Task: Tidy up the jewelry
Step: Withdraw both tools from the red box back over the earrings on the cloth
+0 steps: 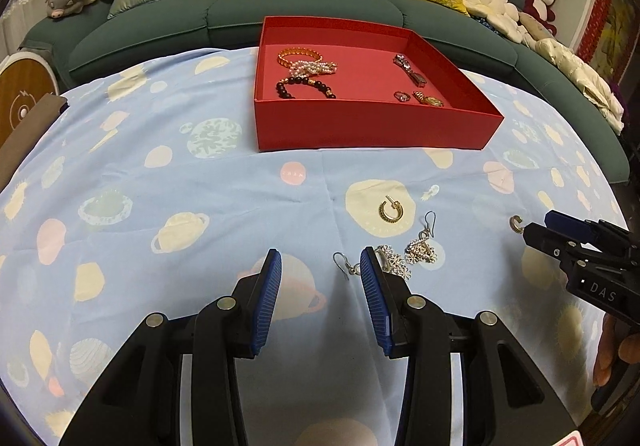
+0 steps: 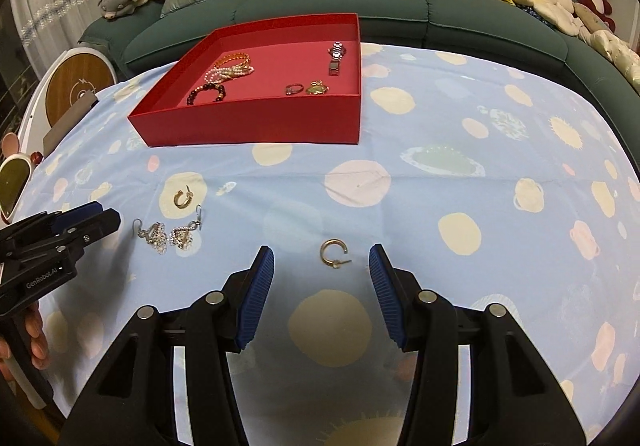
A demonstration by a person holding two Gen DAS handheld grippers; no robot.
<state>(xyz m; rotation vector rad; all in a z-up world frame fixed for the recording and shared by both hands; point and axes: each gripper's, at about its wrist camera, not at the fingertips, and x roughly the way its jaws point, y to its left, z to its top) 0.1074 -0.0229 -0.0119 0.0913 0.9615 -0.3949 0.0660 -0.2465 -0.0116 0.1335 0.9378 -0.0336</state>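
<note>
Both tools are hovering wide apart and gripping nothing: the right tool (image 2: 321, 266) is framing a gold hoop earring (image 2: 333, 253) lying low-centre on the tabletop (image 2: 440, 174), the left tool (image 1: 321, 270) is sitting beside silver drop earrings (image 1: 420, 249), and the red box (image 1: 372, 122) is resting upper centre.

Black tongs (image 1: 320, 266) with ribbed blue pads (image 1: 267, 302), silver screws.
</note>
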